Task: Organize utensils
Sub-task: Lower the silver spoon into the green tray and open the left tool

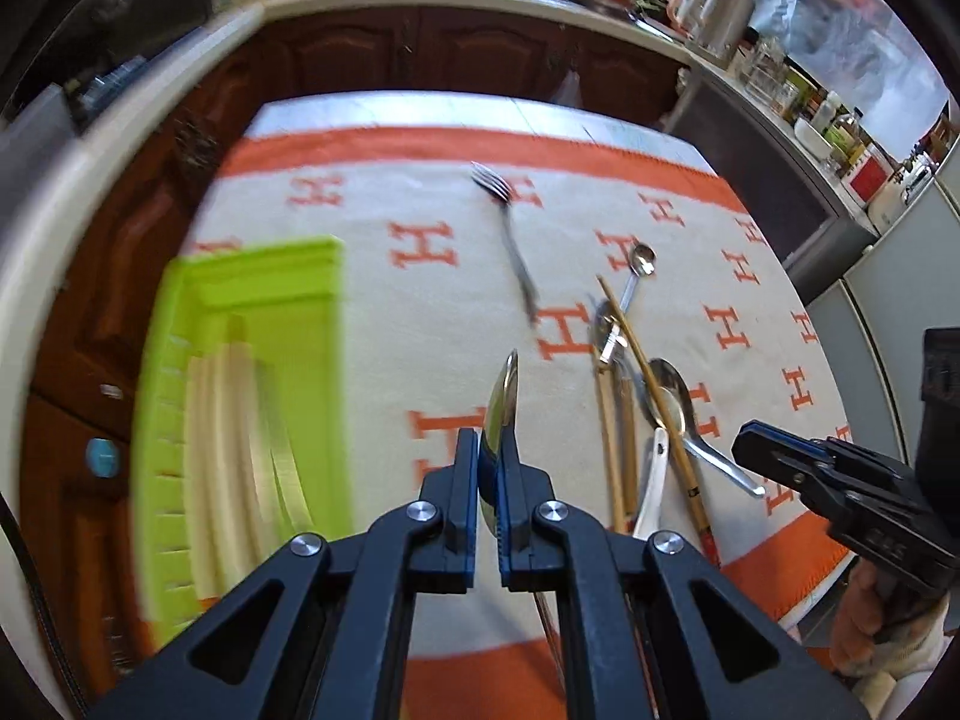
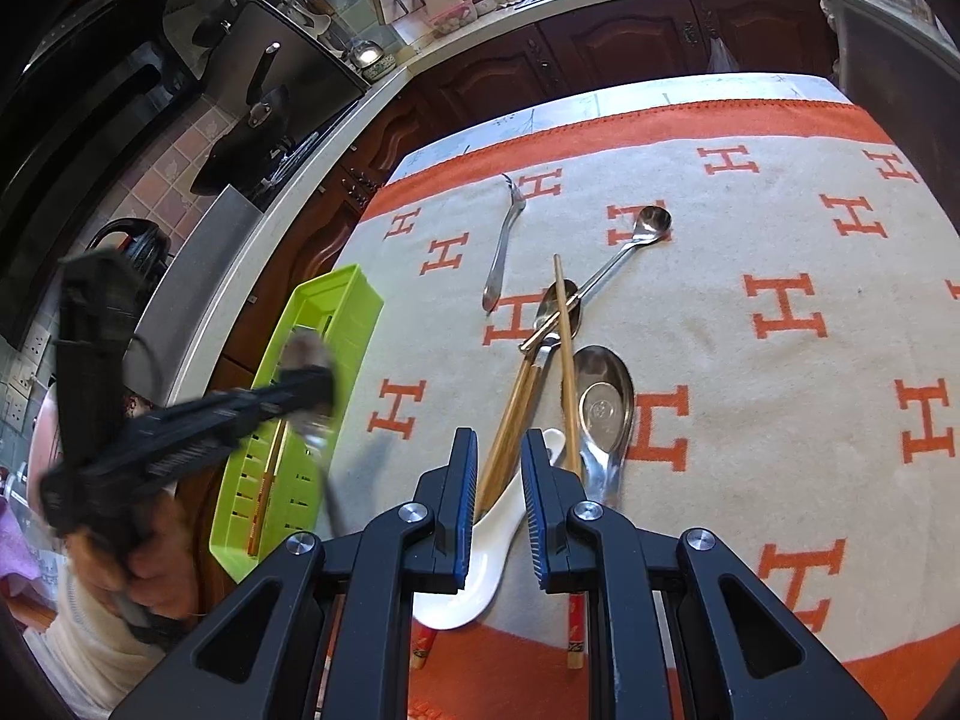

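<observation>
the left claw (image 1: 489,468) is clamped on a metal spoon (image 1: 503,405), held edge-on above the counter. the step in hand looks like carrying it to the green tray (image 1: 264,276) at the left, so the next move calls for swinging over a free slot and releasing. the tray already holds a chopstick (image 2: 267,480). the right claw (image 2: 499,462) hangs narrowly parted, empty, above the white spoon (image 2: 474,564), loose chopsticks (image 2: 567,360) and remaining cutlery.

Steel spoon (image 1: 503,414) lifted edge-on (fork (image 1: 507,228) flat).
</observation>
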